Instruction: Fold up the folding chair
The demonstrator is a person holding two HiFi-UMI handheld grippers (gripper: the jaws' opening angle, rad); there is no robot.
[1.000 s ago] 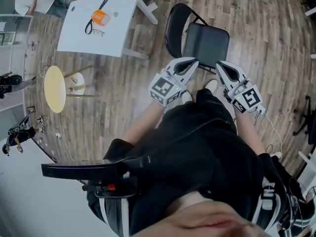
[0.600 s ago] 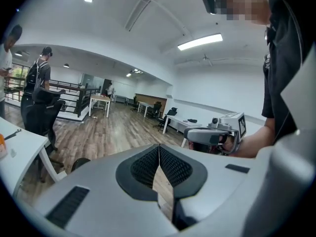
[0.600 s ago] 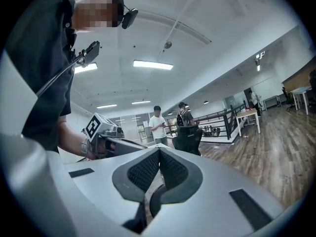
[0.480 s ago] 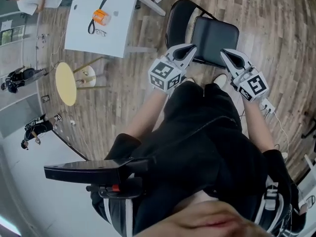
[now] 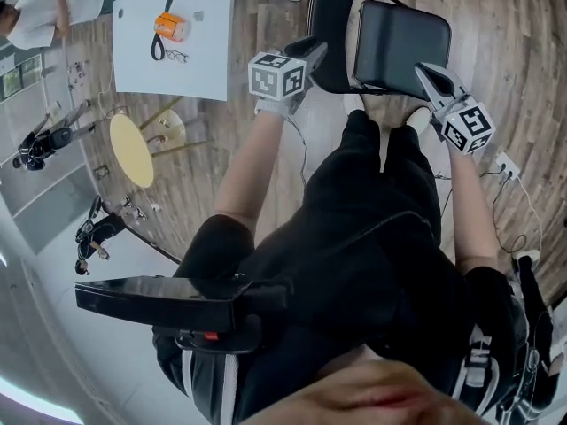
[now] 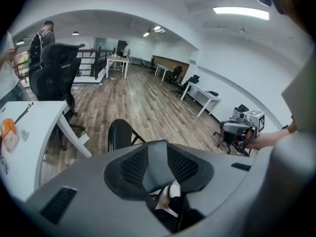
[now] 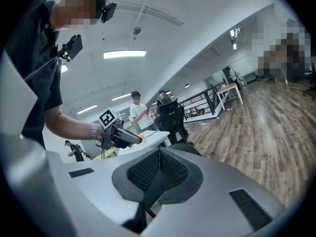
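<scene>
A black folding chair stands unfolded on the wood floor, its backrest (image 5: 330,25) at the left and its seat (image 5: 400,44) at the right in the head view. My left gripper (image 5: 312,51) is by the backrest's near edge. Its jaws are opening, with nothing between them, and in the left gripper view (image 6: 158,143) the backrest (image 6: 120,135) lies just beyond. My right gripper (image 5: 425,71) is at the seat's near right corner, shut and empty. The right gripper view (image 7: 159,153) shows the left gripper (image 7: 123,137) across the chair.
A white table (image 5: 195,60) with an orange object (image 5: 171,27) and glasses stands left of the chair, a round yellow stool (image 5: 131,149) below it. A power strip and cable (image 5: 505,163) lie at the right. A black office chair (image 6: 54,78) and people stand farther off.
Both grippers have gone out from my knees to the chair, the left to the backrest's side, the right to the seat's corner. The left jaws have parted.
</scene>
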